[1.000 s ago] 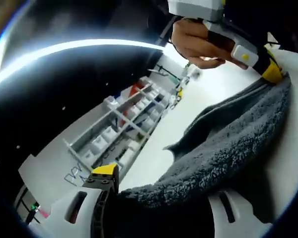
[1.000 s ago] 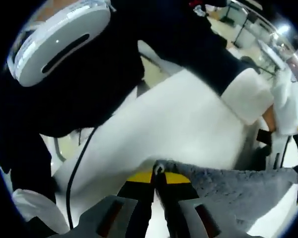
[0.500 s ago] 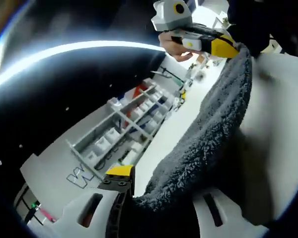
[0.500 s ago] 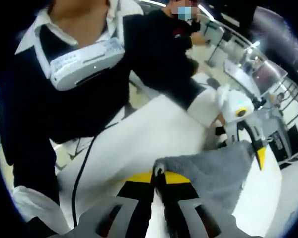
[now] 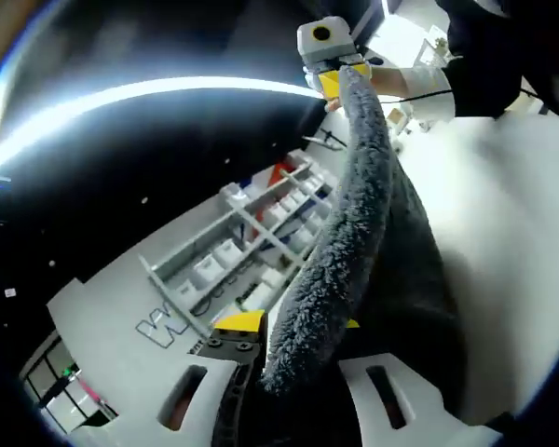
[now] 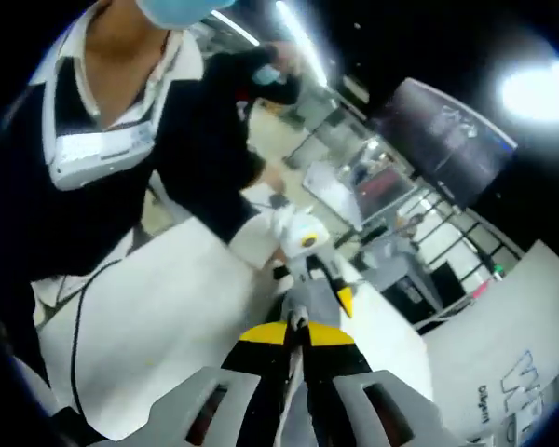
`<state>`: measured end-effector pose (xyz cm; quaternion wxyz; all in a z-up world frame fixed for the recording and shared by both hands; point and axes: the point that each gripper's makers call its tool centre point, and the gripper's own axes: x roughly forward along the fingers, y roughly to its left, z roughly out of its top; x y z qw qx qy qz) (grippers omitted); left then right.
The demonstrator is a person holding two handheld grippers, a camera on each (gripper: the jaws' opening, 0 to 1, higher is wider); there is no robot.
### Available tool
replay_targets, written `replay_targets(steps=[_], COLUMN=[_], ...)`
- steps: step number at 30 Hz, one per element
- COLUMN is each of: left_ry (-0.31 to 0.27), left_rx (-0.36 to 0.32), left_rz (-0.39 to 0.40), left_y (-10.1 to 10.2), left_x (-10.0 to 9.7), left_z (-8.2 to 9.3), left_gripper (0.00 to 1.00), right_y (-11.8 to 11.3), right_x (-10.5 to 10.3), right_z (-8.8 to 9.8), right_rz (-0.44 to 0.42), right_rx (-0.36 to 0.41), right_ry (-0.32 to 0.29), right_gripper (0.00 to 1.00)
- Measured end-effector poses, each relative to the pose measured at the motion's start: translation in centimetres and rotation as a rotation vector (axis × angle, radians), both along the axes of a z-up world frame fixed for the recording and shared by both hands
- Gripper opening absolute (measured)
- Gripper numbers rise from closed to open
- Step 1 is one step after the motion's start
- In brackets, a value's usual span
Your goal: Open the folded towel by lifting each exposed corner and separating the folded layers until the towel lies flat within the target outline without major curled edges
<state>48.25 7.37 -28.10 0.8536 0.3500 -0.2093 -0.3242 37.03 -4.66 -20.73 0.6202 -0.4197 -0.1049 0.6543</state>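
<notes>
The grey towel (image 5: pixel 354 233) hangs stretched in the air between both grippers, above the white table (image 5: pixel 522 242). In the left gripper view my left gripper (image 5: pixel 293 340) is shut on its near end, yellow tips on either side of the pile. The far end runs up to my right gripper (image 5: pixel 335 82), held in a white-sleeved hand. In the right gripper view my right gripper (image 6: pixel 294 337) is shut on the towel (image 6: pixel 303 300), which is seen nearly edge-on. It reaches to the left gripper (image 6: pixel 326 291) beyond.
A person in a dark top with a white collar (image 6: pixel 112 149) stands behind the table (image 6: pixel 168 307). A rack of shelves with bins (image 5: pixel 252 242) and a white lettered panel (image 5: pixel 149 326) lie to the left. Metal racks and a dark screen (image 6: pixel 447 140) stand at the back.
The grippers have drawn further apart and risen. The towel, earlier a sagging sheet, now runs as a narrow taut band between them. Both views have tilted upward.
</notes>
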Motion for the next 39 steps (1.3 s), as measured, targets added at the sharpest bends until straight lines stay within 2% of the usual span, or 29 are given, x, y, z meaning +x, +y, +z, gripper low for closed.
replay_targets(steps=[4,10,13,16,17,20,24,28,31,39], left_ry=[0.017,0.007,-0.002,-0.035,-0.044,-0.051,-0.048,-0.052,-0.052,-0.056], left_rx=[-0.080,-0.102,-0.094,-0.075,-0.068,-0.070,-0.049,-0.044,-0.050,-0.037], left_rz=[0.003,0.025,0.026,0.035,0.038,0.020,0.012,0.011,0.021,0.037], left_y=[1.3,1.7,1.5,1.4,1.4,1.1,0.6,0.6,1.0,1.0], left_x=[0.5,0.8,0.6,0.8,0.8,0.8,0.6,0.7,0.9,1.1], left_z=[0.9,1.5,1.6,1.7,1.7,1.8,1.6,1.6,1.8,1.6], left_gripper=[0.09,0.08,0.08,0.11,0.11,0.12,0.11,0.11,0.11,0.11], right_y=[0.2,0.5,0.7,0.9,0.8,0.1,0.2,-0.5,-0.9,-1.7], right_x=[1.5,4.5,5.6,6.6,7.2,9.0,9.2,10.2,10.4,10.4], right_z=[1.4,4.1,5.0,6.0,6.7,7.7,7.7,8.5,8.7,9.6], right_rz=[-0.056,-0.192,-0.241,-0.295,-0.327,-0.420,-0.416,-0.478,-0.481,-0.506], right_rx=[0.069,0.191,0.237,0.290,0.326,0.369,0.395,0.435,0.456,0.505], right_ry=[-0.048,-0.116,-0.127,-0.134,-0.144,-0.176,-0.137,-0.149,-0.129,-0.129], right_gripper=[0.00,0.00,0.00,0.00,0.00,0.00,0.00,0.00,0.00,0.00])
